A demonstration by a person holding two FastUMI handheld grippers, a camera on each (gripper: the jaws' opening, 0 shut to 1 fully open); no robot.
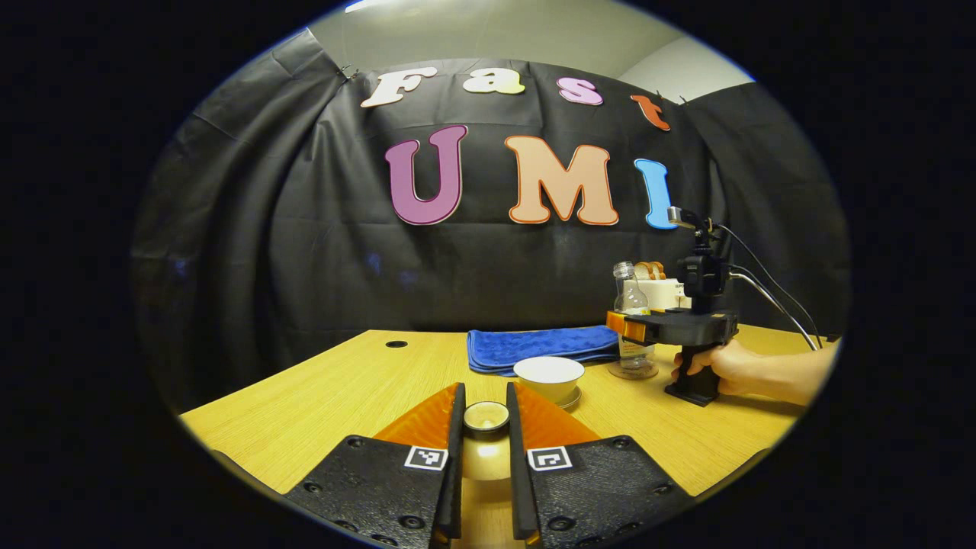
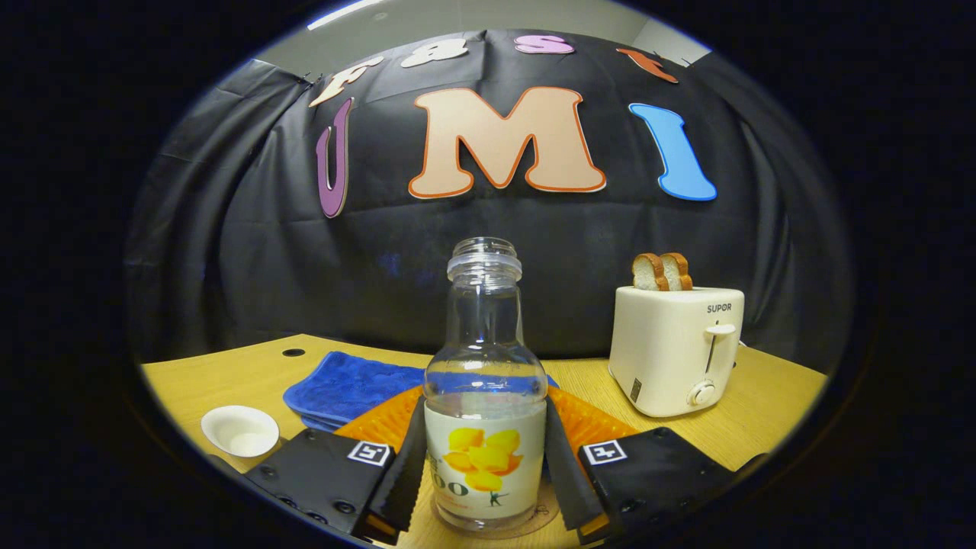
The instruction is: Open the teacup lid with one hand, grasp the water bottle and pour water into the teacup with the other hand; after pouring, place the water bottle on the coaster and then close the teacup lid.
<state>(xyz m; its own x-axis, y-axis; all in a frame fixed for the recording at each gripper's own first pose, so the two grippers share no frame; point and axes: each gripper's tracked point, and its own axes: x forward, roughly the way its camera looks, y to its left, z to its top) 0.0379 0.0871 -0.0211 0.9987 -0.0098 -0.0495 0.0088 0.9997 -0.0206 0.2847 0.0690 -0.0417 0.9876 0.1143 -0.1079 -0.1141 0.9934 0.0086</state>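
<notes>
Teacup point(image 1: 549, 376): open, lid off, standing on its saucer on the counter point(image 1: 328, 389), just in front of the folded blue cloth point(image 1: 537, 347). In the right gripper view the cup point(image 2: 239, 431) sits low at the left, with the cloth point(image 2: 347, 385) behind it.

Lid point(image 1: 486, 416): held between the fingers of the left tongs point(image 1: 486, 423), which are narrowed onto its knob; lid raised off the cup and nearer the camera than the cup.

Water bottle point(image 2: 485, 389): upright, cap off, clear liquid in the lower body, yellow-fruit label. It stands on a clear round coaster point(image 2: 534, 522) on the counter point(image 2: 762, 427). Right tongs point(image 2: 485, 457) bracket the bottle at label height, a finger against each side. In the left gripper view the bottle point(image 1: 631, 305) stands right of the cup, the right tongs point(image 1: 627, 324) around it, a hand point(image 1: 724, 366) on the grip.

Toaster point(image 2: 675, 347): cream, two bread slices up, right of the bottle.
</notes>
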